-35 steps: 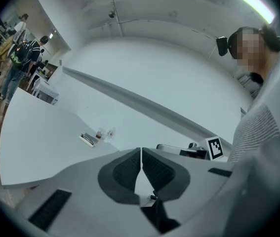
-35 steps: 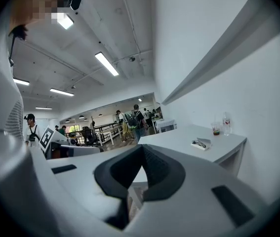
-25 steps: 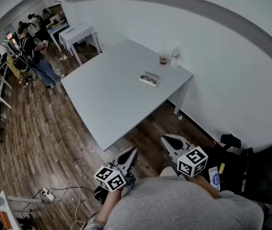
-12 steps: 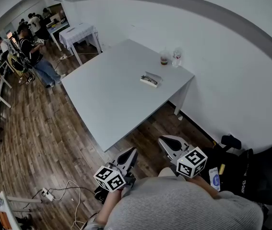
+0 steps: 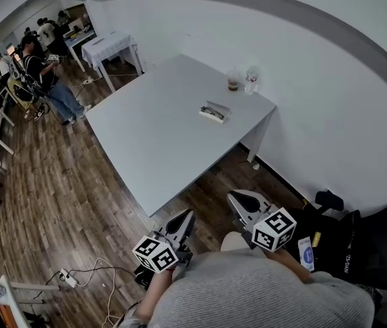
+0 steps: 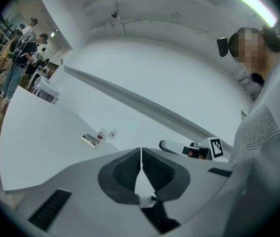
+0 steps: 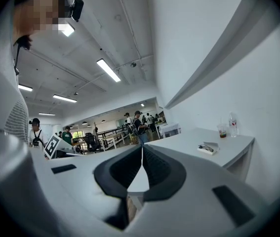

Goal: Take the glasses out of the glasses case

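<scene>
**While the case waits on the far side, both grippers hang shut and empty**

Since the grey surface [image 5: 159,135] lies well ahead of the person, neither tool is anywhere near it. The left gripper [image 6: 141,153] and the right gripper [image 7: 142,151] are both held close to the body, over the wooden floor and short of the near edge. In each gripper view the fingers [image 6: 127,169] meet at their tips with nothing between them.

The glasses case [image 5: 214,113] sits toward the corner of the surface at the right of the head view, well in from the near edge. It seems to lie open, with the glasses [image 5: 211,112] showing as a dark, thin frame inside. Beyond it, at the wall-side edge near that corner, stand a bottle [image 5: 250,80] and a cup [image 5: 232,82] holding something dark.

As I judge it, the task has not begun, and the risks lie in the approach:

- If the fingers arrive closed, they will push the light case across the smooth surface instead of gripping it.
- A push toward the wall could tip the cup or bottle.
- The frame is thin, so a pinch on a lens or an arm could slip or bend it.
- Unless one gripper pins the case down, it may lift along with the glasses.
</scene>
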